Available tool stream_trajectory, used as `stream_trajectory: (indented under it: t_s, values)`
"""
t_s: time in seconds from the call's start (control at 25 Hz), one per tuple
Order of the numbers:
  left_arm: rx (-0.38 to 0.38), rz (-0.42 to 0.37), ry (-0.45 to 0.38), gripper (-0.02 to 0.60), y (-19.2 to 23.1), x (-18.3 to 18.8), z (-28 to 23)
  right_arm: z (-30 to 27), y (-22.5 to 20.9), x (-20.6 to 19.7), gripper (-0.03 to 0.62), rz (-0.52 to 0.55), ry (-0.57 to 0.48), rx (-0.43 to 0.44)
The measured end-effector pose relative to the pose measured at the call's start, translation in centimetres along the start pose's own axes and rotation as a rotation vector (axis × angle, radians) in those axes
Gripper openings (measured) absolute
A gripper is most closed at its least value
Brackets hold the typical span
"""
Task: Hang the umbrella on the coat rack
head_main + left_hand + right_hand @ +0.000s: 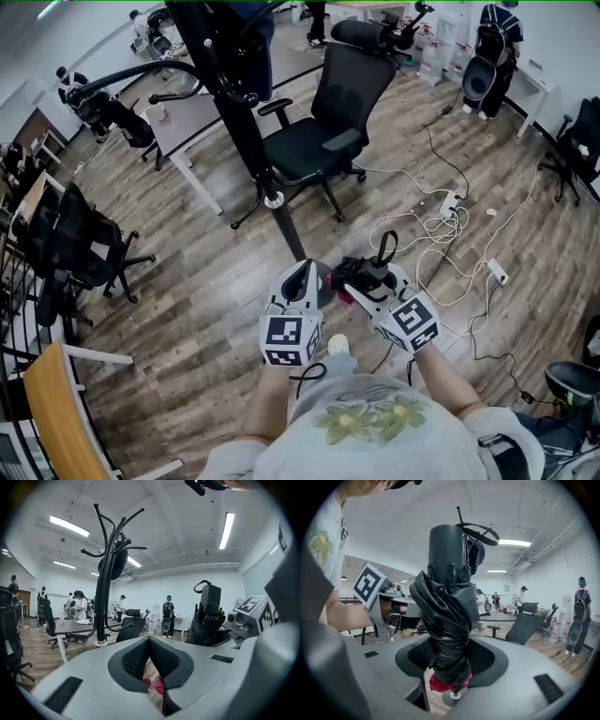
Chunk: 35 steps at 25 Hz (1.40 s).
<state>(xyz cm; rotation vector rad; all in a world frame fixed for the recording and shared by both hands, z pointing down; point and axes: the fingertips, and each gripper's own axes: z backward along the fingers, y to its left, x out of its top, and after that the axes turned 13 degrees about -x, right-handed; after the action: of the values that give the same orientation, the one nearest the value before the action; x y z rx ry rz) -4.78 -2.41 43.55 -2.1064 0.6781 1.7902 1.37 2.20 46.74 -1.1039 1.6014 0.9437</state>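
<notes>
The right tool (pixel 361 281) pinches the folded umbrella (pixel 447 616) near its lower end, with the long axis upright and the strap loop on top. The coat rack (pixel 102 616) stands farther ahead, slightly left, with its hooks high. The left tool (pixel 302 278) is pressed together and empty, and it is nearer the pole.

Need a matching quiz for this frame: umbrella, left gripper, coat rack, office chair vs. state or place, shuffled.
1 umbrella
2 left gripper
3 coat rack
4 office chair

A jaws together, empty
B upright on the floor ahead
C clamped in the jaws of the right gripper
D right of the rack in the head view, seat empty

Pairs: 1-C, 2-A, 3-B, 4-D
</notes>
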Motion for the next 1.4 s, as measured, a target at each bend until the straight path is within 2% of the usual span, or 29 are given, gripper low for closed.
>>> stream_trajectory:
  t_s: [0.28,0.72,1.0,1.4]
  values:
    - [-0.013,-0.003,-0.009,0.003,5.2,0.9,-2.6,-6.3,-1.1,1.1,0.210,0.023,0.013,0.009]
    - [-0.006,0.003,-0.009,0.003,8.6,0.7,-4.3,-11.3,-1.7,1.1,0.210,0.084,0.045,0.083]
    - [0.057,0.011,0.005,0.003,10.1,0.9,-5.0,-14.3,-3.5,1.5,0.212,0.129,0.062,0.158]
    - [0.162,0.062,0.017,0.003,11.7,0.4,-7.1,-17.3,-4.7,-0.2,0.212,0.192,0.137,0.324]
